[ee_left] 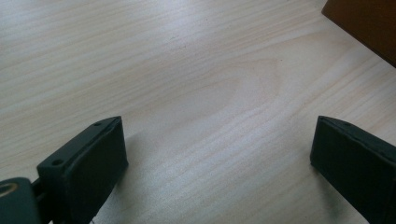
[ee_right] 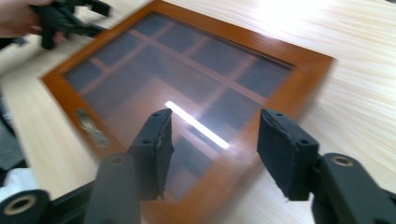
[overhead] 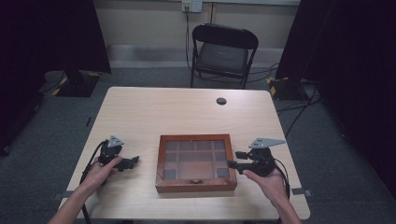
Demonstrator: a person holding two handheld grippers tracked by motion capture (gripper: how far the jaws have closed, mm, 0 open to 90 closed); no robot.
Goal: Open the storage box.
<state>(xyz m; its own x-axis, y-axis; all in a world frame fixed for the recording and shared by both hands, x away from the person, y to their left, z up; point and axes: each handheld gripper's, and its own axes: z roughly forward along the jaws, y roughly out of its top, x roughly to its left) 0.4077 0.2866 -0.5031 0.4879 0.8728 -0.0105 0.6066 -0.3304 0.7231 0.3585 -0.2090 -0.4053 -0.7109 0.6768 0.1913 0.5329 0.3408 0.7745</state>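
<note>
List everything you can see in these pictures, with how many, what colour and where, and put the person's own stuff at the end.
wooden box: one, reddish-brown with a glass lid over dark compartments, shut, near edge of the table between the two grippers
latch: one, metal, on the box's front side
table: one, light wood
cable hole: one, dark, far part of the tabletop
folding chair: one, black, on the floor beyond the table
wall socket: one, pale, on the far wall, with a cable plugged in
left gripper: one, black, jaws open over bare tabletop left of the box
right gripper: one, black, jaws open at the box's right edge
hands: two, each holding a gripper
</note>
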